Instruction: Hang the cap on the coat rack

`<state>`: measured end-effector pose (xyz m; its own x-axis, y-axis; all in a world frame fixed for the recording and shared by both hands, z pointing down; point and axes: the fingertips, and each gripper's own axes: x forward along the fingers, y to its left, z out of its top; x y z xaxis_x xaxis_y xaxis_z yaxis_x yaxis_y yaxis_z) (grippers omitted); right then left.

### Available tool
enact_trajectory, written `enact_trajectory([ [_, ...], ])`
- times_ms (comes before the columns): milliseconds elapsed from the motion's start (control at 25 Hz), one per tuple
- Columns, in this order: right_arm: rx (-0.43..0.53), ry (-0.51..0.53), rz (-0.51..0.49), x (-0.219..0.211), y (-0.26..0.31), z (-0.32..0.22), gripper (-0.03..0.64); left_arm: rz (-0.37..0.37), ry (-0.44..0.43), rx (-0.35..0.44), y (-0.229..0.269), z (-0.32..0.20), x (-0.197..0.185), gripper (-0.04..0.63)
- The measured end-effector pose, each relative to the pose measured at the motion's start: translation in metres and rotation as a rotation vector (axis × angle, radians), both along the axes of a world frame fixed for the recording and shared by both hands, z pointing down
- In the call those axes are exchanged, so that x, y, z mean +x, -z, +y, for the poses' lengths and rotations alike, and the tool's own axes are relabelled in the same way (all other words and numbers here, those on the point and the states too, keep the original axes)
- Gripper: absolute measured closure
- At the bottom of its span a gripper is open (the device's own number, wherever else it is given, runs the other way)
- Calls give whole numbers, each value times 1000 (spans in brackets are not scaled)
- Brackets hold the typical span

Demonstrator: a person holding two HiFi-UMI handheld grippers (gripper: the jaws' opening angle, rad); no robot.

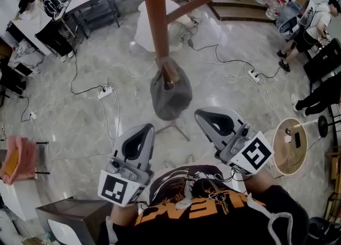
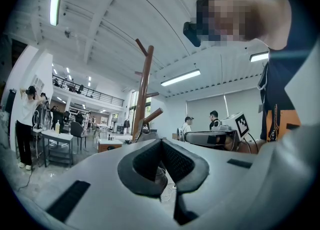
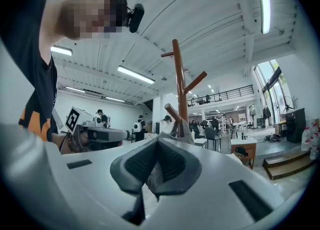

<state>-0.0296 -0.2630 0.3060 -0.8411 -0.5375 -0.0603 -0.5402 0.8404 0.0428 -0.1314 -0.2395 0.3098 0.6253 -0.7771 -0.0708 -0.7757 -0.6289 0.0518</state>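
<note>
Cap (image 1: pixel 170 97) hangs on a lower peg (image 1: pixel 169 74) of the coat rack (image 1: pixel 155 15), its grey crown drooping below the peg. The hanging step looks complete. Next move, if any: check that it sits firmly, since nothing is left to grip.

Nearest the body, left tongs (image 1: pixel 144 129) and right tongs (image 1: pixel 203 115) are held low by the chest, tips pointing towards the rack, well apart from the cap. Both pairs of jaws are closed tip to tip, with nothing between them and touching nothing.

Beyond them, the peg end pokes out above the crown. Farther out, white cables (image 1: pixel 114 71) and a power strip (image 1: pixel 105 92) lie across the marble floor (image 1: pixel 234 41).
</note>
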Motion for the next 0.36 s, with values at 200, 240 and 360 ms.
enact_trajectory([
  [200, -4, -2, -4, 0, 1, -3, 603, -2, -5, -1, 0, -3, 1, 571],
  [240, -8, -1, -4, -1, 1, -6, 603, -3, -5, -3, 1, -6, 1, 571],
  [360, -20, 2, 1, -2, 0, -12, 603, -5, -9, -6, 1, -13, 2, 571],
])
